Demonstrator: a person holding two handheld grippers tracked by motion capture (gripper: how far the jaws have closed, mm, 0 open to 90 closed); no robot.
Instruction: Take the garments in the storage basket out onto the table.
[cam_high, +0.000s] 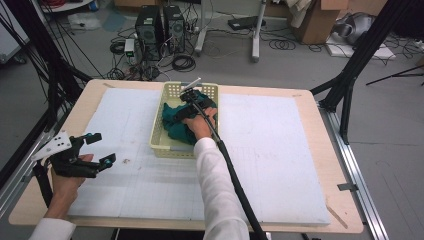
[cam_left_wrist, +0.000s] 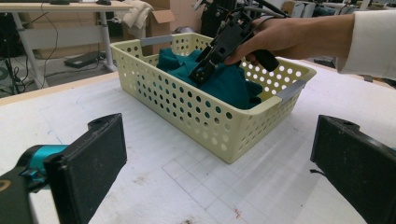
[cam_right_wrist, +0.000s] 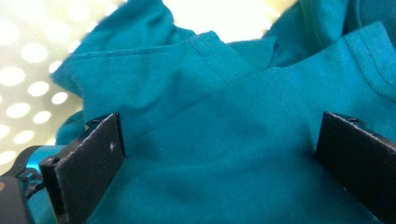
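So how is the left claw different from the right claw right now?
The left claw hangs over the bare white table mat, far from the basket; the right claw is down inside the basket. The left claw has nothing between its jaws; the right claw's jaws sit either side of the teal cloth, pressed into it. Both are open, and each is held in a hand.

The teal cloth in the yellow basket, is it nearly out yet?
Not yet. The crumpled teal cloth lies wholly inside the pale yellow perforated plastic basket. In hand: the right gripper presses open jaws onto it, not closed. Left: pinching and lifting. The left gripper waits open over the white table mat.
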